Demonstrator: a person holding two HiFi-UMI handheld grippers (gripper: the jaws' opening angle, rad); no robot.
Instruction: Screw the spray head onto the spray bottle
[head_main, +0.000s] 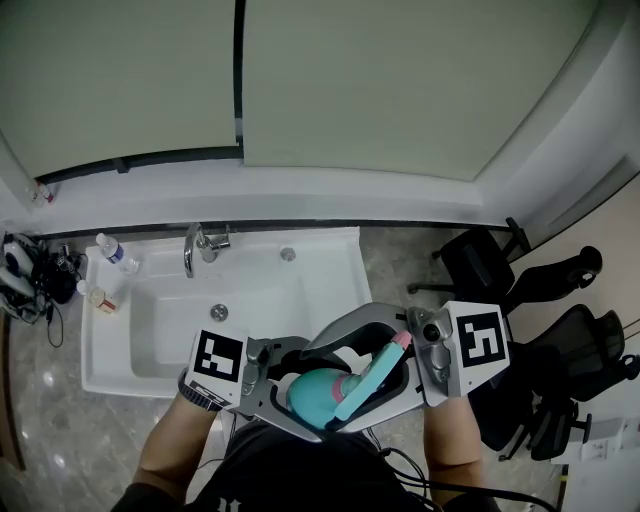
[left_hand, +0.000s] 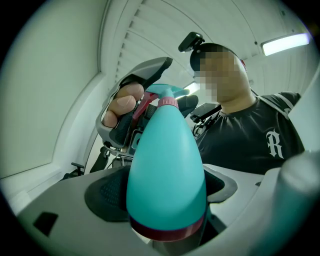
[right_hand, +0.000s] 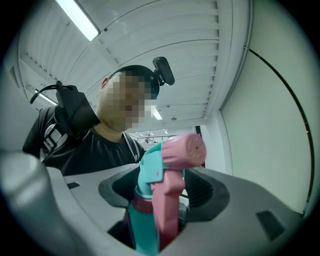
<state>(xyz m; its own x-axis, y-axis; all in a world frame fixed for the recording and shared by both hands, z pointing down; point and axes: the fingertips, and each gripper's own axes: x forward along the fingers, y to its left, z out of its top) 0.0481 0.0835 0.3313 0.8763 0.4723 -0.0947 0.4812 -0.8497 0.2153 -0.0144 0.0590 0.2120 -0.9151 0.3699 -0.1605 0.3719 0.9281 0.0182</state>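
A teal spray bottle (head_main: 312, 398) lies level between my two grippers, close to the person's body. My left gripper (head_main: 298, 395) is shut on the bottle's body; in the left gripper view the bottle (left_hand: 167, 165) fills the gap, its dark red base band nearest the camera. The teal spray head (head_main: 372, 378) with its pink nozzle and trigger sits on the bottle's neck. My right gripper (head_main: 345, 385) reaches around the spray head (right_hand: 165, 170), and a narrow gap shows beside the trigger, so the pads do not press on it. The thread under the collar is hidden.
A white sink (head_main: 150, 335) with a chrome faucet (head_main: 195, 248) lies ahead and to the left. Two small bottles (head_main: 113, 250) stand on its left rim. Black office chairs (head_main: 560, 345) stand to the right. A bag and cables (head_main: 25, 270) lie far left.
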